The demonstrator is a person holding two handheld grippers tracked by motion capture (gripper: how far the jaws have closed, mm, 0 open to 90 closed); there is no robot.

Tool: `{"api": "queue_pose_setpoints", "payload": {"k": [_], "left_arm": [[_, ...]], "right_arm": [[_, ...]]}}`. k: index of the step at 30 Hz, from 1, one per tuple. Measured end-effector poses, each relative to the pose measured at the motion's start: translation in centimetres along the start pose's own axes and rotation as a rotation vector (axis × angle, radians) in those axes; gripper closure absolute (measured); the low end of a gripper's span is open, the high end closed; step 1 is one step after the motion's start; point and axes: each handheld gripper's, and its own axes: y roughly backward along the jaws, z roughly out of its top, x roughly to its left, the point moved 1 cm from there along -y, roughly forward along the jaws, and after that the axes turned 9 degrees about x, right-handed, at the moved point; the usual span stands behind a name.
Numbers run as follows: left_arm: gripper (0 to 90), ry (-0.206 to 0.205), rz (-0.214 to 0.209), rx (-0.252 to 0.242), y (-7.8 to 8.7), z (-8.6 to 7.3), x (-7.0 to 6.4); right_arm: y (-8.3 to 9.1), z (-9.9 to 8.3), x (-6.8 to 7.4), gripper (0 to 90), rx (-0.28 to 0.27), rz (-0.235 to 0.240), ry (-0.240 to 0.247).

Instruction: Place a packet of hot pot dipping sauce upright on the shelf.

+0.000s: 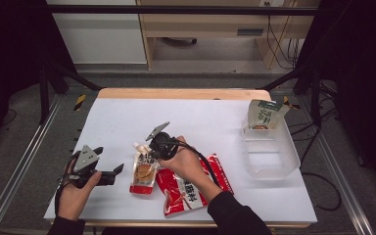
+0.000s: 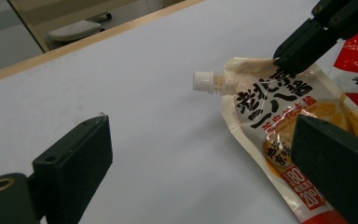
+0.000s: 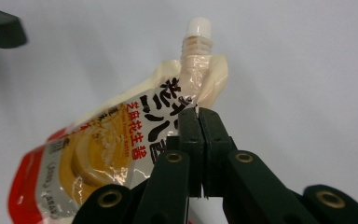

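The grasp looks made: the right gripper (image 3: pixel 199 122) has its jaws pressed together on the pouch (image 1: pixel 144 171) just below the spout — at frame centre in its own view. Next comes a lift, likely toward the bin (image 1: pixel 274 159) at right. The left gripper (image 1: pixel 108 174), jaws spread, waits lower left, just beside the pouch.
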Motion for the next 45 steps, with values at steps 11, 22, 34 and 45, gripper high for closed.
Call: {"api": "queue_pose_setpoints", "payload": {"k": [11,22,34,45], "left_arm": [[6.2,0.076,0.005,-0.068,1.5,-0.2,1.4],[6.3,0.056,-0.024,-0.071,1.5,0.1,1.1],[7.1,0.003,-0.146,-0.094,2.3,3.5,-1.3],[11.0,-0.101,-0.239,-0.059,0.6,8.3,-3.9]], "right_arm": [[5.4,2.1,2.0,90.0,-0.119,-0.014,0.095],[9.1,2.8,0.9,90.0,-0.188,-0.040,0.117],[13.5,-0.4,-0.9,90.0,-0.217,-0.070,0.110],[15.6,-2.9,-1.5,90.0,-0.207,-0.076,0.122]]}}
